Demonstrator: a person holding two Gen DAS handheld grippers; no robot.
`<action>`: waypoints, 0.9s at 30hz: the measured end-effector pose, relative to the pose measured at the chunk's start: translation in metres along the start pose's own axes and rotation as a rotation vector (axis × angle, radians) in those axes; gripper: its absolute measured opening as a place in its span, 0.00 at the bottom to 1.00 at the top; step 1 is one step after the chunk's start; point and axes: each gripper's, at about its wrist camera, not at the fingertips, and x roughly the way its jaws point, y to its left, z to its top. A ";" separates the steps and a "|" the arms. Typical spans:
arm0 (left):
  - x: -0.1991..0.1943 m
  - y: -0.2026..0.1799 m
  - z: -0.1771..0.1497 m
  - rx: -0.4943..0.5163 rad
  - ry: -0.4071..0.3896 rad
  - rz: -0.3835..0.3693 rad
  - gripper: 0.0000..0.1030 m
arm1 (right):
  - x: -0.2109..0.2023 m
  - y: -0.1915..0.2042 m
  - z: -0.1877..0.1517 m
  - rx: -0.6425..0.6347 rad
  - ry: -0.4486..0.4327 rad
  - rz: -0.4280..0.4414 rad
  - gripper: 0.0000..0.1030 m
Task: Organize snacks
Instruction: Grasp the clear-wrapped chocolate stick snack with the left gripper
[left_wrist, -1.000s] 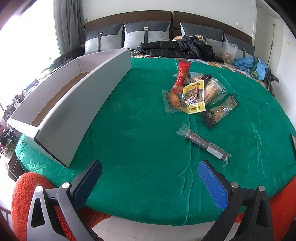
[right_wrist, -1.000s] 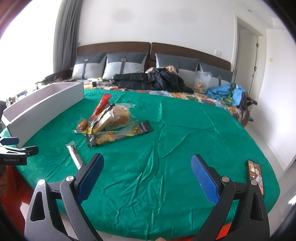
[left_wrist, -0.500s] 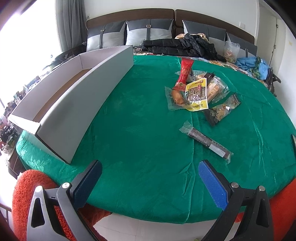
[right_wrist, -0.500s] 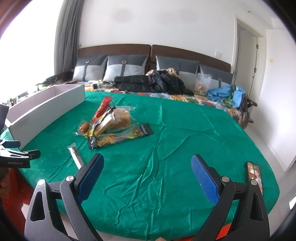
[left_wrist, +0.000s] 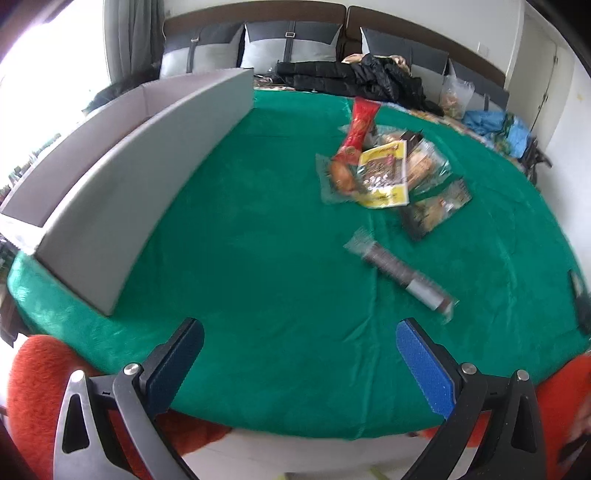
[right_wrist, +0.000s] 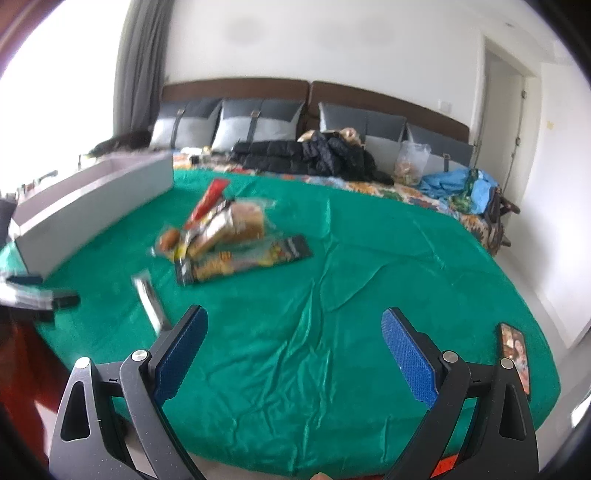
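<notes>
A pile of snack packets (left_wrist: 384, 170) (right_wrist: 229, 236) lies on the green cloth: a red pack (left_wrist: 360, 127), a yellow pack (left_wrist: 386, 173), a dark pack (left_wrist: 436, 208) and clear bags. A long dark stick snack (left_wrist: 402, 273) (right_wrist: 149, 302) lies apart, nearer to me. A long grey box (left_wrist: 122, 184) (right_wrist: 92, 206) stands open at the left. My left gripper (left_wrist: 299, 363) is open and holds nothing, short of the stick snack. My right gripper (right_wrist: 293, 354) is open too, over bare cloth. The left gripper's tip (right_wrist: 40, 295) shows at the right wrist view's left edge.
A phone (right_wrist: 515, 356) lies near the cloth's right edge. A black jacket (left_wrist: 351, 79), pillows, a plastic bag (right_wrist: 412, 164) and blue cloth (right_wrist: 465, 190) sit beyond the table. An orange seat (left_wrist: 40, 387) is below the near edge.
Both grippers have moved forward over the table, so the snacks and the box look nearer. Both stay open. The snacks have not moved.
</notes>
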 end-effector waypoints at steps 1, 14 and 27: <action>-0.001 -0.002 0.001 0.000 -0.005 0.002 1.00 | 0.005 0.000 -0.005 -0.005 0.010 -0.005 0.94; 0.070 -0.093 0.043 0.072 0.123 0.080 1.00 | 0.044 -0.038 -0.015 0.222 0.065 0.096 0.94; 0.084 -0.019 0.024 0.036 0.161 0.087 1.00 | 0.056 -0.062 -0.022 0.334 0.109 0.106 0.94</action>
